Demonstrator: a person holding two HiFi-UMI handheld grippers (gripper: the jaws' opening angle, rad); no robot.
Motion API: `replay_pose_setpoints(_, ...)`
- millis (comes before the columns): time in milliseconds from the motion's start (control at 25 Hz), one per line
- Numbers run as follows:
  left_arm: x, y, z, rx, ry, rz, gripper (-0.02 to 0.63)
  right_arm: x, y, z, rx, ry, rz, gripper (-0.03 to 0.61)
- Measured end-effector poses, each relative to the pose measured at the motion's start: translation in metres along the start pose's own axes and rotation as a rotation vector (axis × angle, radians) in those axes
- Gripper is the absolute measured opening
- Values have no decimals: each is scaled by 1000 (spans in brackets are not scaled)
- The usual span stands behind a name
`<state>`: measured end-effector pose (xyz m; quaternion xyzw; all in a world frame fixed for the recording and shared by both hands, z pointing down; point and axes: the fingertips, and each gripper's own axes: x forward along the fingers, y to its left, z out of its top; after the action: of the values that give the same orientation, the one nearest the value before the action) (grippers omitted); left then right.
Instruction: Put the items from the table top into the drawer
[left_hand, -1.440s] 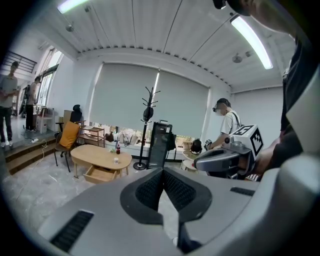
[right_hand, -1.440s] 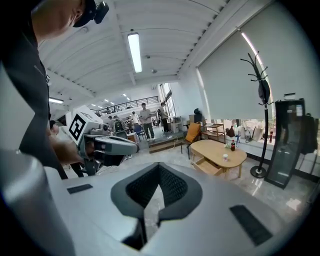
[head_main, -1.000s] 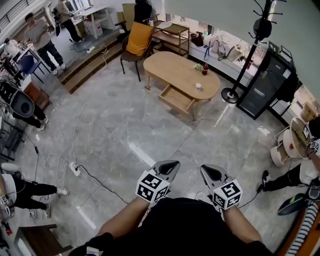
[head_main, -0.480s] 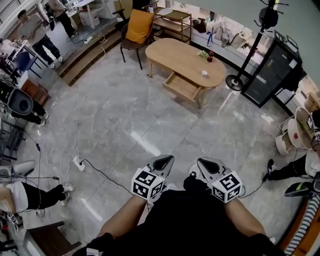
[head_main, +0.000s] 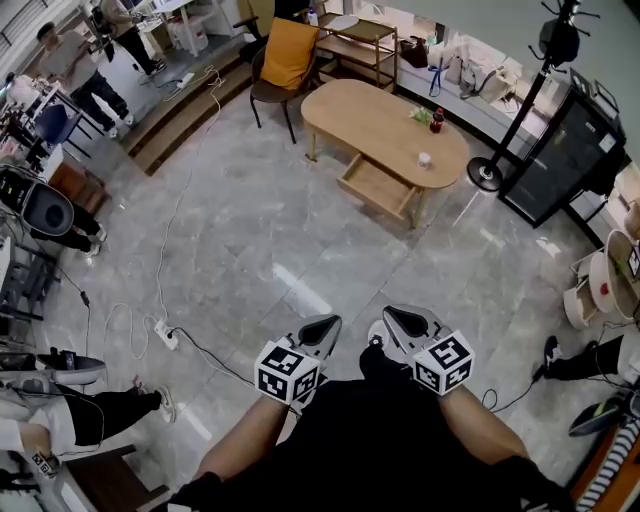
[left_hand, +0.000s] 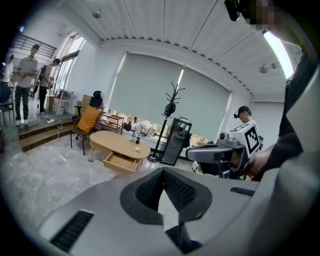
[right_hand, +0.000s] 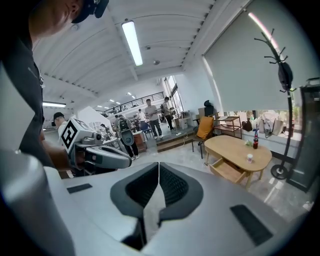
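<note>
An oval wooden table (head_main: 375, 120) stands far ahead on the grey floor, its drawer (head_main: 378, 187) pulled open toward me. On the top are a small white cup (head_main: 425, 159), a dark red bottle (head_main: 437, 120) and a green item (head_main: 421, 115). My left gripper (head_main: 322, 330) and right gripper (head_main: 398, 322) are held side by side low in the head view, well short of the table, both shut and empty. The left gripper view shows the table (left_hand: 112, 142) and the cup (left_hand: 136, 149); the right gripper view shows the table (right_hand: 235, 147) and the bottle (right_hand: 255, 142).
A chair with an orange cushion (head_main: 285, 60) stands behind the table's left end. A coat stand (head_main: 487, 175) and a black cabinet (head_main: 565, 150) are to its right. A power strip (head_main: 165, 335) with cables lies on the floor at left. People stand and sit along the left edge.
The table has shifted right and grown a little in the head view as I moved toward it. Both grippers came along, still shut and side by side.
</note>
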<state>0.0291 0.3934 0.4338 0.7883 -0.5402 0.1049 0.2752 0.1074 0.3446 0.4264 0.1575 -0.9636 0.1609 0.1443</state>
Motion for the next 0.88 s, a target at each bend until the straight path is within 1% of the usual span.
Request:
replay_pose_setpoints(160,30,29,36,10,-7,33,2,29,-39,33,-25,-18,28,5)
replay_pose_setpoints(360,74,53,91,8,-43,47,2,56,-94,62,-46,-2,54,5)
replay_pose_setpoints(520,112,68,118,40,-50,55,2,74,-137,83,-67,-22,59,5)
replay_pose_setpoints(680,140,74,133,55,-34,46,2,78,-167,87,-38,-35,37,5)
replay_pose_setpoints(880,166,83,144,99,14,17,2,81,-194,75,27,-11,-6,5)
